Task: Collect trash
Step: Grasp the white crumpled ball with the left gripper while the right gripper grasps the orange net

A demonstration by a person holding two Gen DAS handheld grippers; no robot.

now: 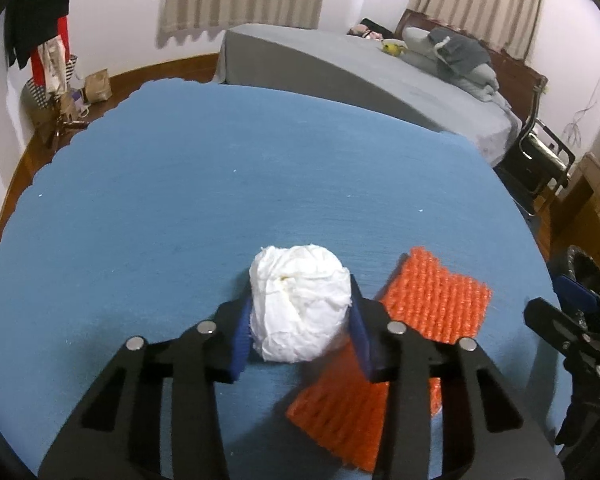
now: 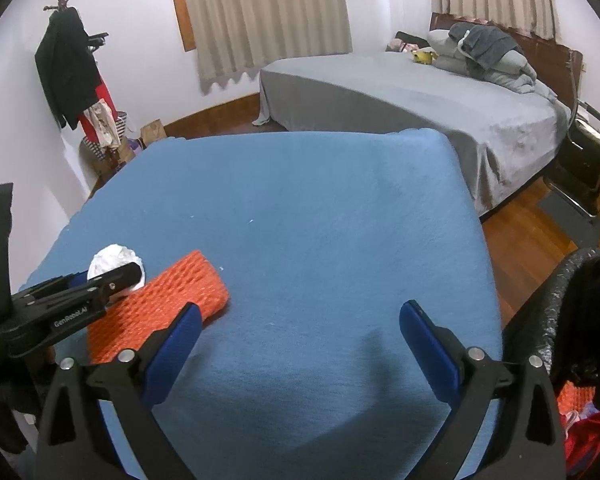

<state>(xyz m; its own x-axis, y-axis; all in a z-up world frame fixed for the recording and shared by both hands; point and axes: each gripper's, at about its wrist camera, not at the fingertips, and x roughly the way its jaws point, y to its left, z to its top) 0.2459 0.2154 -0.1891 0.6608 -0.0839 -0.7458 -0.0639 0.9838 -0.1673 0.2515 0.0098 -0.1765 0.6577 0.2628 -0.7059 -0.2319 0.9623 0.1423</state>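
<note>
Left wrist view: your left gripper [image 1: 300, 316] is clamping a crumpled white tissue ball [image 1: 299, 303] between its blue ribbed pads [image 1: 242, 334]. The ball is soft, wrinkled and roughly round, bulging out past the fingertips, w/ both pads pressing its sides. Can't tell if it's lifting off or sitting on the blue tablecloth [image 1: 220, 184], a fuzzy, felt-like fabric w/ faint lint specks.

Just right of the ball an orange foam net sleeve [image 1: 432, 300] is lying flat on the cloth, its mesh texture showing as ribbed rows; part of it is running under your left gripper's right finger, so the finger is overlapping it in view.

Right wrist view: your right gripper [image 2: 300, 328] is hanging spread wide, nothing between its smooth blue pads [image 2: 430, 352], hovering over bare cloth near the table's front edge. The orange sleeve [image 2: 172, 300] is sitting just beside its left fingertip, w/ the tissue ball [image 2: 116, 258] behind it, partly hidden by the left gripper's black frame [image 2: 80, 296].

At far right a black-bagged trash bin [image 2: 568, 304] is standing beside the table, w/ orange netting and red scraps inside. Grey bed [image 2: 420, 96] is well behind.
</note>
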